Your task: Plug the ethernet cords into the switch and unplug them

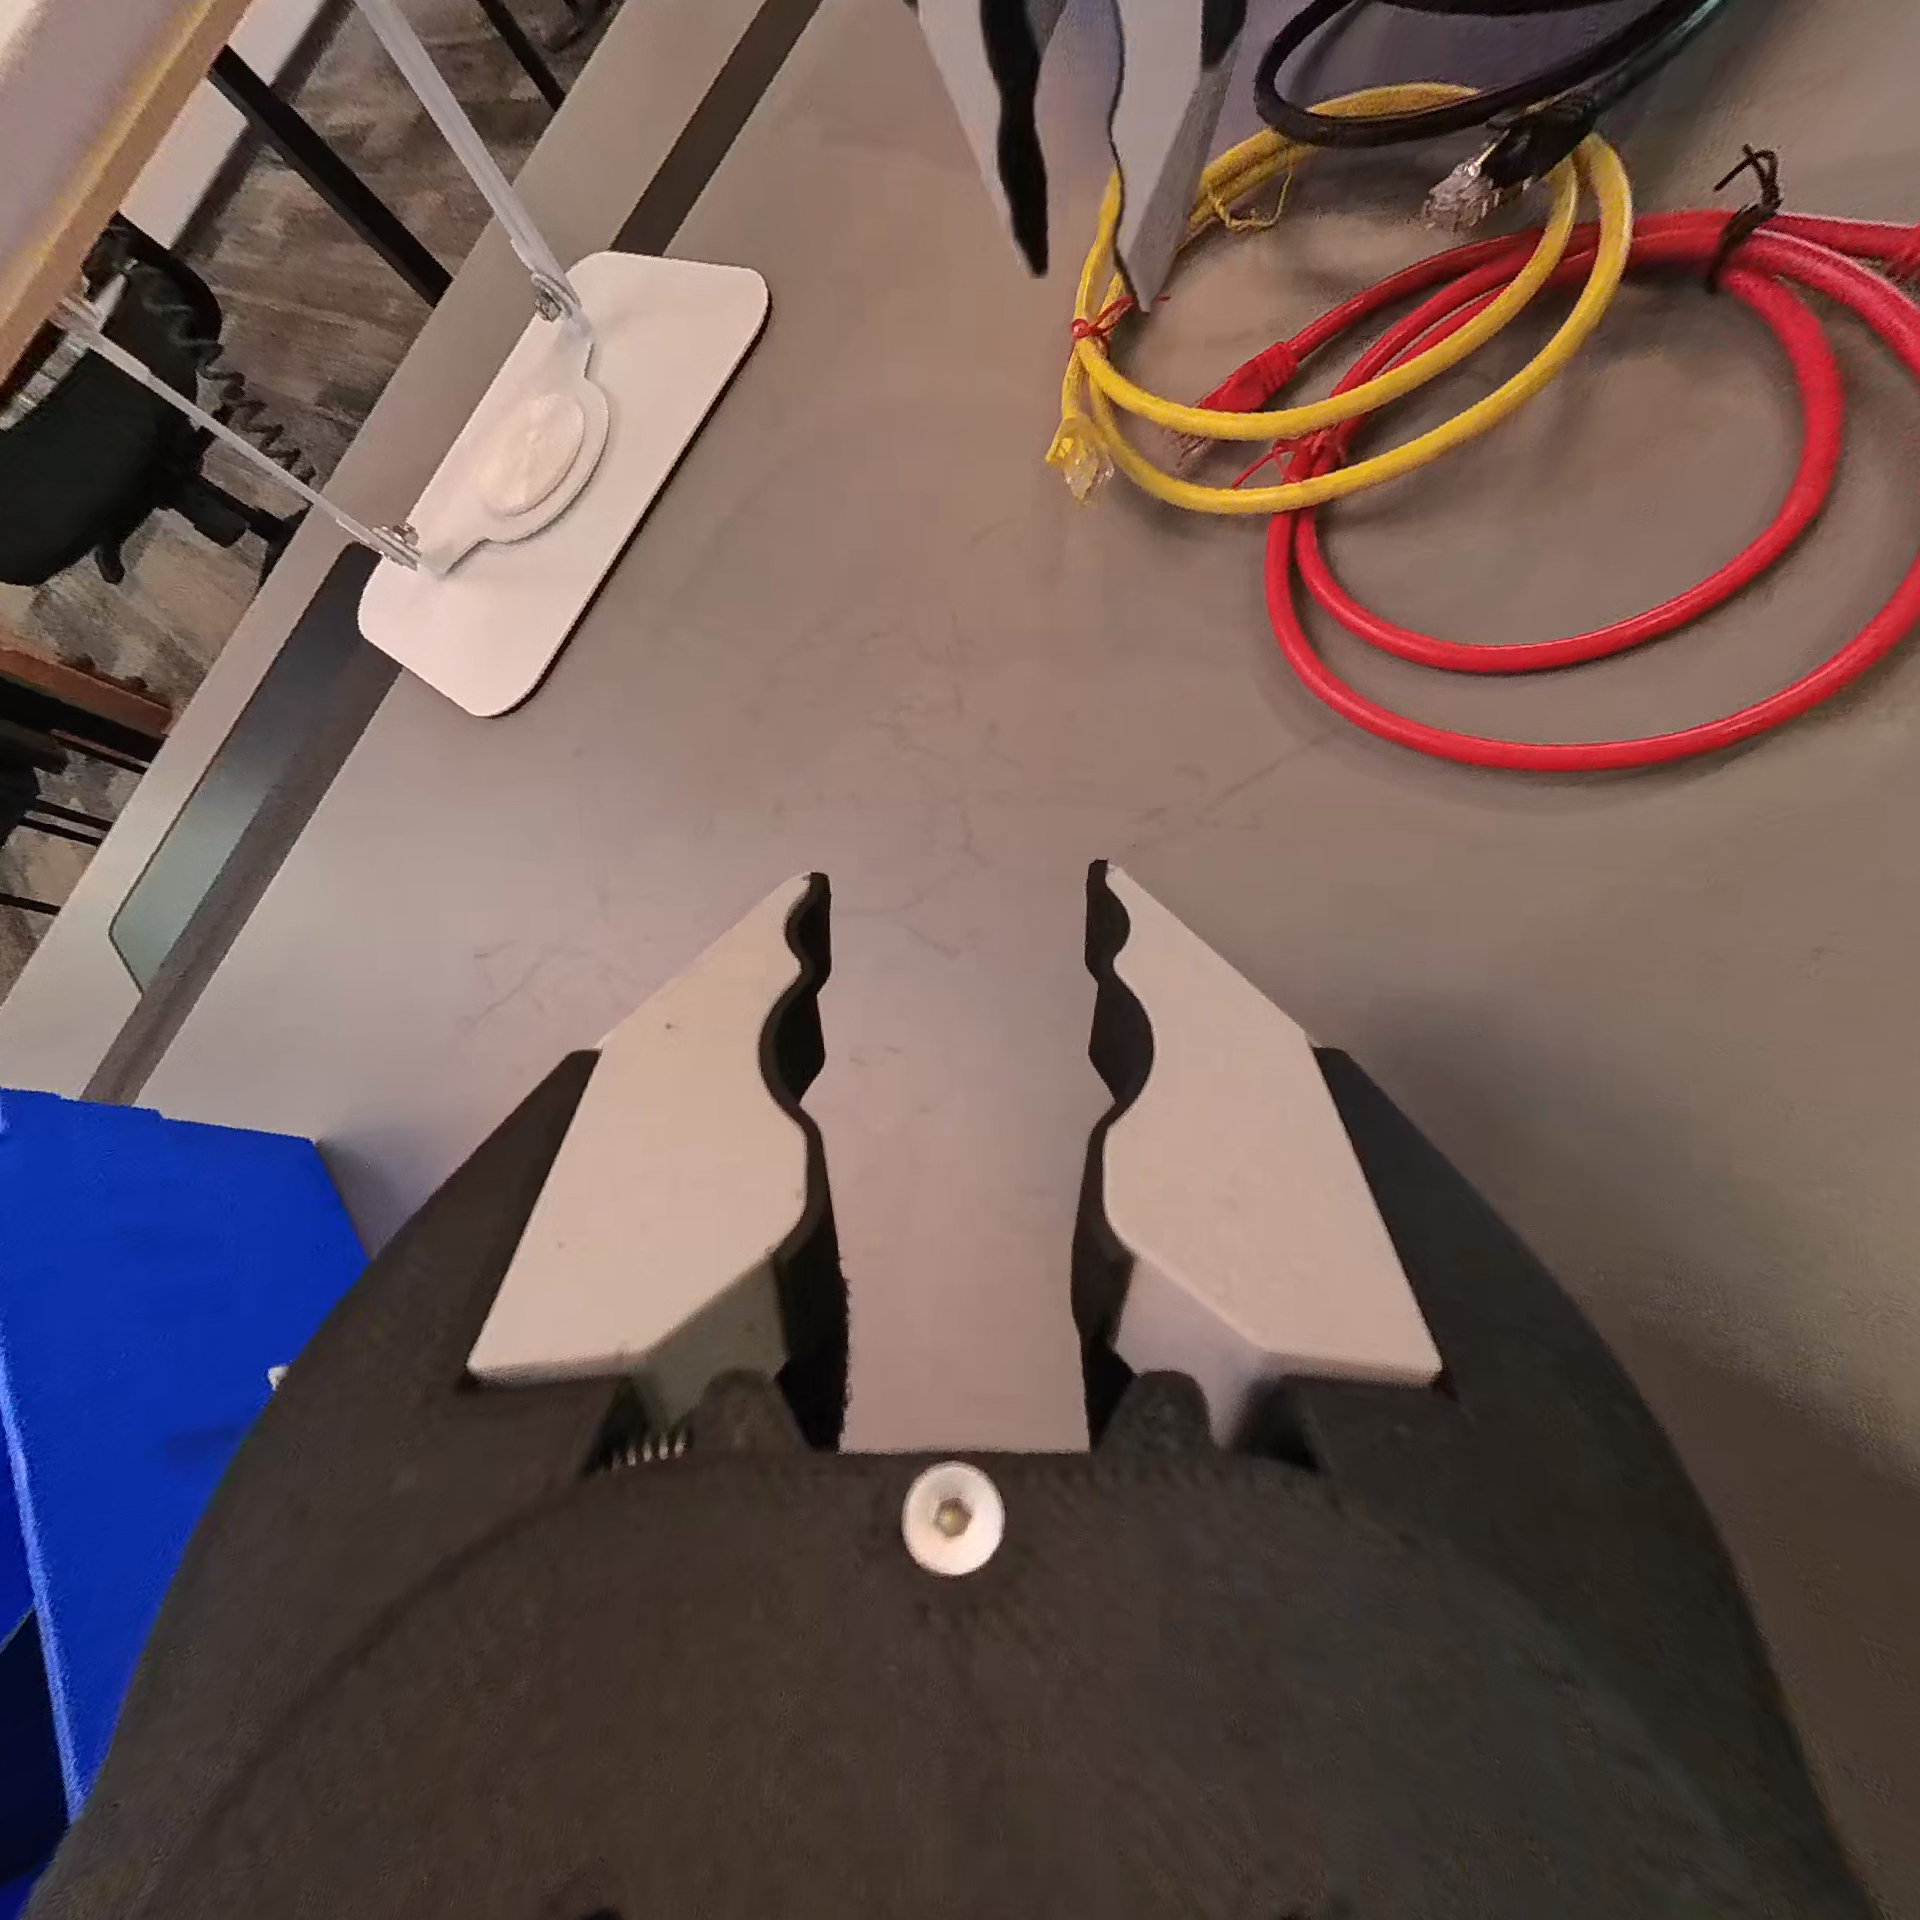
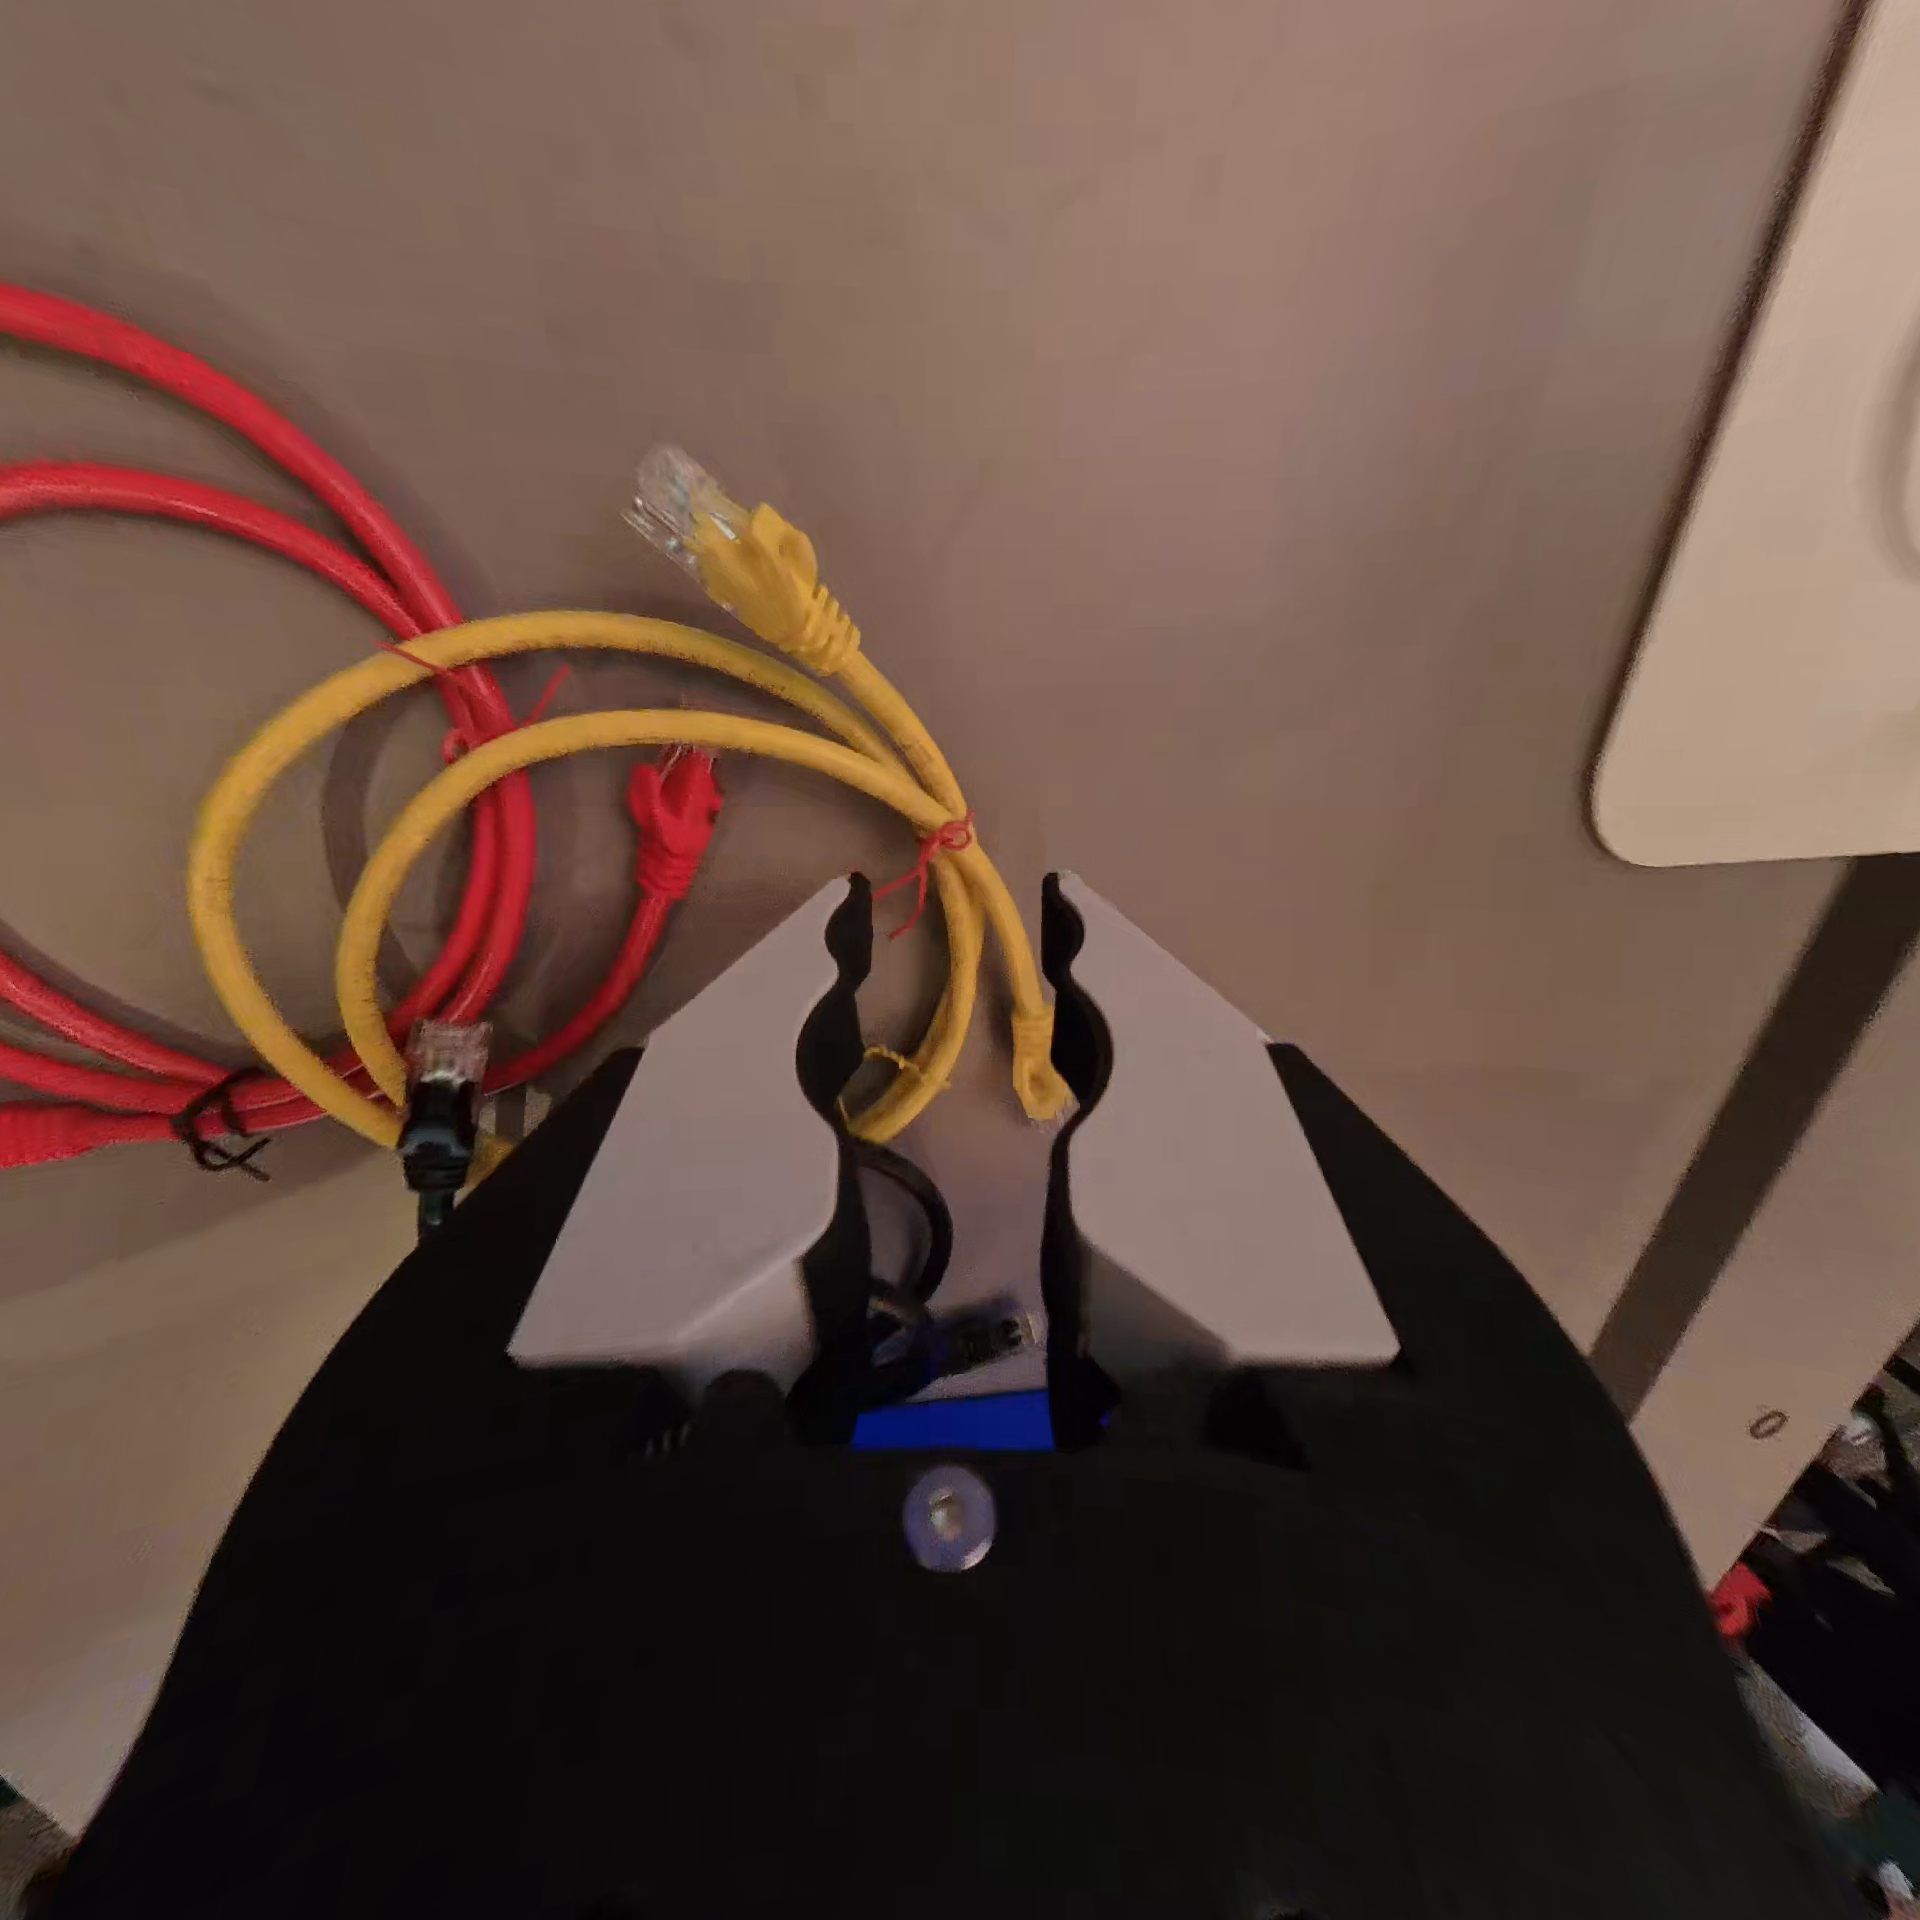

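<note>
A coiled yellow ethernet cord, a coiled red cord and a black cord's plug lie on the grey table. My left gripper is open and empty over bare table, short of the cords. My right gripper is open and straddles the tied end of the yellow cord. One yellow plug lies against its right finger; the other yellow plug lies beyond the tips. The right gripper also shows in the left wrist view. I cannot pick out the switch.
A white flat stand base sits near the table's left edge; it shows at the right in the right wrist view. A blue object is beside my left gripper. The red plug and black plug lie left of my right gripper. The gap from one gripper's tips to the other's is roughly 20 cm. The yellow plug lies around 6 cm away from my right fingertips.
</note>
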The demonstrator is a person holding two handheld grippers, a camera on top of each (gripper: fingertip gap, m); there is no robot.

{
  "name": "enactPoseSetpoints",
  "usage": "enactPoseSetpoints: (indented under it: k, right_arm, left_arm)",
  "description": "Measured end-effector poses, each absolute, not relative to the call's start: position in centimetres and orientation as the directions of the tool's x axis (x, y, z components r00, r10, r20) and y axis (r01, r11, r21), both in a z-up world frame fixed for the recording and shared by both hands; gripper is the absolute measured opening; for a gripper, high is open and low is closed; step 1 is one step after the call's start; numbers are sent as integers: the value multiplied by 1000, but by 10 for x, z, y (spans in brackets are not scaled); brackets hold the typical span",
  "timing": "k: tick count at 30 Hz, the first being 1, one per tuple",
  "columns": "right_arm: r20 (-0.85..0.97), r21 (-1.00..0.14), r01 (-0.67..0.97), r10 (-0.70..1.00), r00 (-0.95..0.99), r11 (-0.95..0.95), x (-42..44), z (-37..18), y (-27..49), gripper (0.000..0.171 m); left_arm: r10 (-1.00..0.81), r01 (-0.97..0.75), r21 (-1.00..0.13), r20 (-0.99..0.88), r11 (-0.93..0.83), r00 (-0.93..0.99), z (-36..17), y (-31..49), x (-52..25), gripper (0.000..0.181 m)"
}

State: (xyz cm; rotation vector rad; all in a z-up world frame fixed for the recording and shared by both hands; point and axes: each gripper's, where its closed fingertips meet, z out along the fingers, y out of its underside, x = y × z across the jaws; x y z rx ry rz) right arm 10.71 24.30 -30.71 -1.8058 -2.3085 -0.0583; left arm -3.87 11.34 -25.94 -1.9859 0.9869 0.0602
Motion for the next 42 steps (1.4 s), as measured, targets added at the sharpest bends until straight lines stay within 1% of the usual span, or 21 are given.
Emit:
enactPoseSetpoints:
  k: [2, 4, 5, 7, 10, 13, 17, 18, 22, 24, 28, 30, 32, 33, 34, 36, 40, 42]
  right_arm:
    - [176, -37, 970, 957, -232, 242, 112, -321, 246, 31]
    - [164, -24, 969, 957, -241, 248, 112, -329, 244, 27]
    - [166, -31, 968, 956, -241, 249, 110, -329, 244, 17]
    - [190, -6, 971, 954, -233, 238, 111, -327, 248, 12]
    - [218, -33, 980, 958, -186, 198, 107, -318, 254, 11]
    - [261, -78, 982, 954, -147, 173, 100, -302, 260, 10]
    - [276, -160, 982, 960, -51, 98, 92, -279, 265, 9]
    - [268, -200, 978, 963, 3, 53, 89, -272, 266, 9]
    - [170, -419, 903, 969, 181, -95, 73, -237, 270, 9]
    - [86, -530, 832, 966, 245, -164, 64, -217, 270, 9]
    - [-93, -686, 669, 947, 307, -284, 50, -176, 266, 9]
    - [-205, -748, 565, 930, 304, -349, 43, -154, 264, 9]
    - [-370, -777, 442, 893, 255, -448, 36, -133, 258, 9]
    - [-421, -789, 381, 876, 237, -482, 34, -123, 259, 8]
    - [-431, -805, 342, 874, 226, -486, 34, -115, 261, 8]
    - [-387, -832, 317, 886, 255, -455, 37, -107, 268, 8]
    - [-281, -859, 332, 902, 328, -389, 54, -90, 273, 8]
    - [-187, -861, 374, 899, 397, -344, 75, -80, 278, 8]
  left_arm:
    - [-617, -672, -686, -408, -279, 673, -261, 115, -40, 46]
    - [-607, -694, -667, -441, -271, 661, -262, 117, -44, 47]
    - [-588, -704, -653, -463, -281, 663, -262, 120, -49, 47]
    - [-553, -710, -624, -482, -328, 680, -266, 125, -62, 49]
    - [-503, -690, -585, -480, -427, 719, -276, 129, -84, 50]
    - [-493, -667, -595, -458, -448, 740, -279, 132, -92, 50]
    - [-482, -657, -605, -455, -450, 749, -278, 135, -95, 50]
    - [-479, -658, -603, -459, -451, 748, -278, 135, -96, 50]
    - [-478, -655, -605, -455, -453, 751, -279, 135, -97, 50]
    - [-477, -654, -605, -454, -454, 752, -280, 135, -98, 50]
    - [-474, -650, -609, -453, -455, 755, -280, 136, -99, 50]
    - [-473, -649, -608, -451, -458, 757, -281, 137, -99, 50]
    - [-474, -644, -612, -444, -460, 761, -281, 137, -99, 50]
    - [-473, -641, -613, -441, -462, 763, -282, 137, -100, 50]
    - [-472, -639, -614, -439, -464, 765, -282, 137, -100, 50]
    - [-471, -636, -616, -437, -465, 766, -282, 138, -101, 50]
    - [-475, -632, -616, -427, -470, 769, -284, 137, -102, 50]
    - [-482, -630, -617, -418, -472, 770, -287, 137, -102, 50]
